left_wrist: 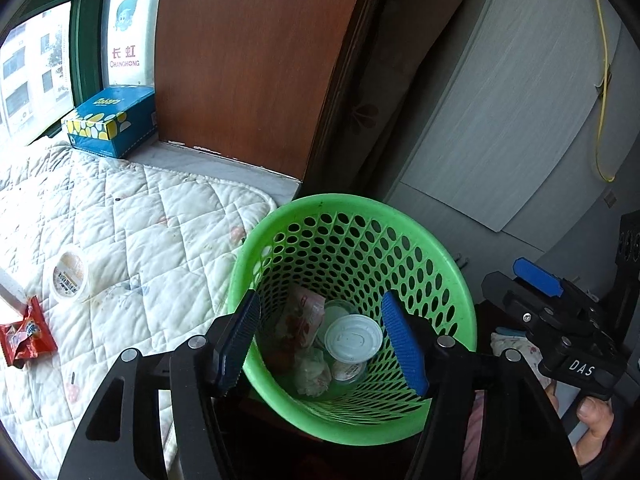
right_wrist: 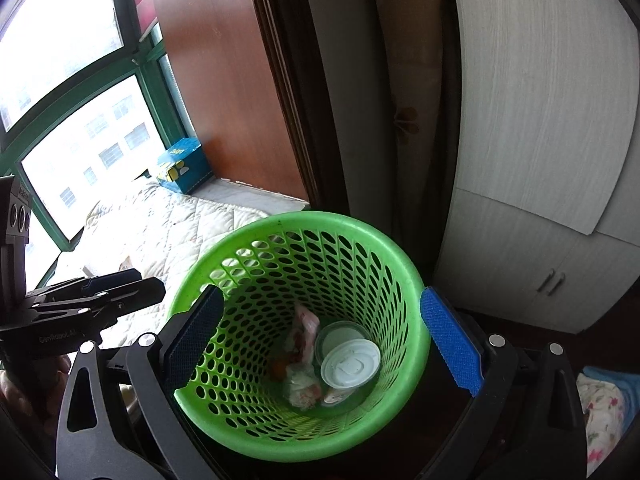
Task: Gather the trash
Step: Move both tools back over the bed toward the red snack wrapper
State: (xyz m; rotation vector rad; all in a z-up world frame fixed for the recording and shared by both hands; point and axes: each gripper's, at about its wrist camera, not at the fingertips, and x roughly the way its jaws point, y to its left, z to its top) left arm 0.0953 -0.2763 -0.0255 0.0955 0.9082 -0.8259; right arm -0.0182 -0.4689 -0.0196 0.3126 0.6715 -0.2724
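A green perforated basket (left_wrist: 452, 280) (right_wrist: 404, 264) stands beside the bed and holds a white lidded cup (left_wrist: 354, 338) (right_wrist: 350, 364), a snack wrapper (left_wrist: 302, 316) and crumpled paper (right_wrist: 300, 388). My left gripper (left_wrist: 324, 340) is open and empty above the basket. My right gripper (right_wrist: 324, 344) is open and empty above it too, and shows at the right of the left wrist view (left_wrist: 552, 304). On the quilt lie a round plastic lid (left_wrist: 70, 274) and a red wrapper (left_wrist: 26, 334).
A white quilted mattress (left_wrist: 132, 220) lies left of the basket. A blue tissue box (left_wrist: 112, 120) (right_wrist: 184, 164) sits on the windowsill. A brown wooden panel (left_wrist: 248, 60) and a grey cabinet (right_wrist: 540, 160) stand behind the basket.
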